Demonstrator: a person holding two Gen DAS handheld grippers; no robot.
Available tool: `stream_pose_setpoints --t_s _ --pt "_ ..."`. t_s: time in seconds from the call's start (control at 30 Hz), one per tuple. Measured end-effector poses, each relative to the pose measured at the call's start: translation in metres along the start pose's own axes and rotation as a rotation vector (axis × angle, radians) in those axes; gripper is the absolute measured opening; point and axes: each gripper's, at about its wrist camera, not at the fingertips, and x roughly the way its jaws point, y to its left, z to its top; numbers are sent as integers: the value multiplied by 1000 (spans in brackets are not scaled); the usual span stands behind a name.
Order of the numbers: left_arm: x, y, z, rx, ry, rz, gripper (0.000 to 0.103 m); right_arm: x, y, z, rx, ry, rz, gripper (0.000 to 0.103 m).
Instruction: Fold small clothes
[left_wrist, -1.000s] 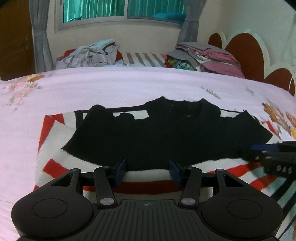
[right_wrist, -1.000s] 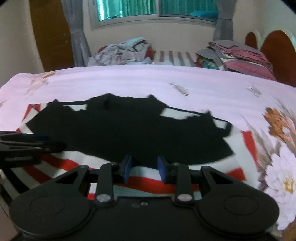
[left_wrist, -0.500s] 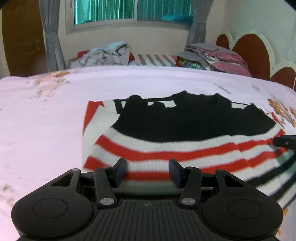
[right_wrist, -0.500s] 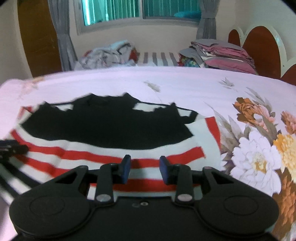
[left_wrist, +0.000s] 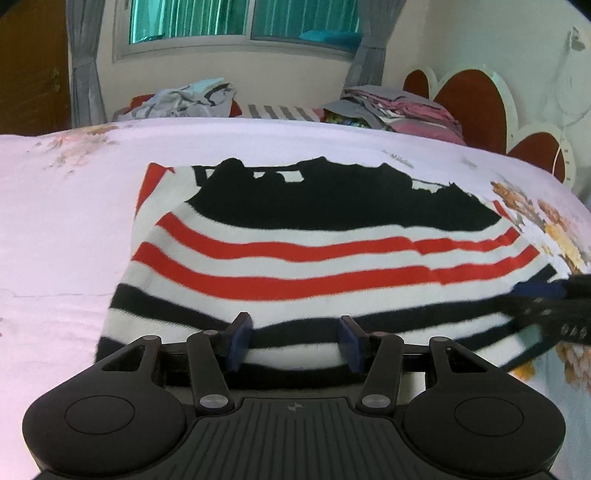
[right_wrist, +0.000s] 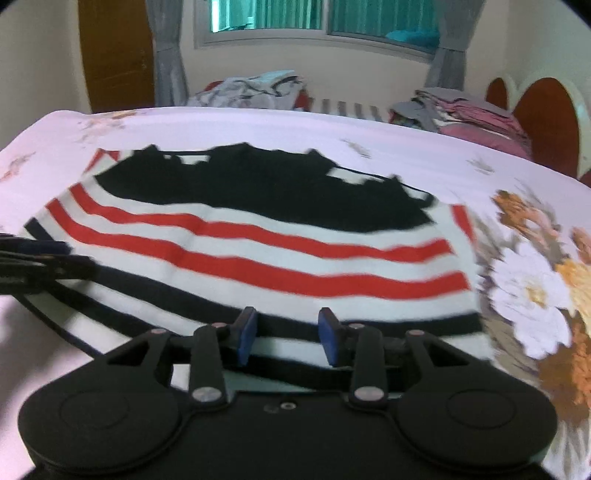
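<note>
My jaws on both the left gripper (left_wrist: 293, 341) and right gripper (right_wrist: 288, 338) stand spread, pinching nothing, at the near hem of the striped sweater (left_wrist: 325, 258) on the bed (left_wrist: 66, 229). It lies partly folded, black top half showing; final folds remain.

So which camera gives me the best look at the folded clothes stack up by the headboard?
The left wrist view: the folded clothes stack is sharp there, with separate pink and grey layers visible. The right wrist view shows the same stack nearer the frame's edge and softened by motion blur.
</note>
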Motion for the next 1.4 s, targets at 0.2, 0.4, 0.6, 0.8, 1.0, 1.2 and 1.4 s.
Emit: stream_pose_setpoints --t_s 0.2,0.4,0.6,0.8,1.0,1.2,1.4 --pt "-8 9 -10 -12 9 8 51 -10 -30 -16 52 4 -95 35" --pt "-10 10 -11 -14 21 21 51 -14 -31 -25 80 10 -126 35" --pt "-5 6 -15 -6 12 42 51 -6 -27 -29 79 25 -162 37" --pt "-8 2 -13 -7 18 59 52 -6 -27 -27 61 40 -155 38" --pt "-25 -13 -8 -13 10 144 80 -19 -33 -16 99 43 -47 43" --pt "-42 -13 -5 -89 41 152 85 -31 -12 9 54 -47 80 54" --pt "-54 4 -19 -271 95 148 86 -21 14 28 11 -69 173 56"
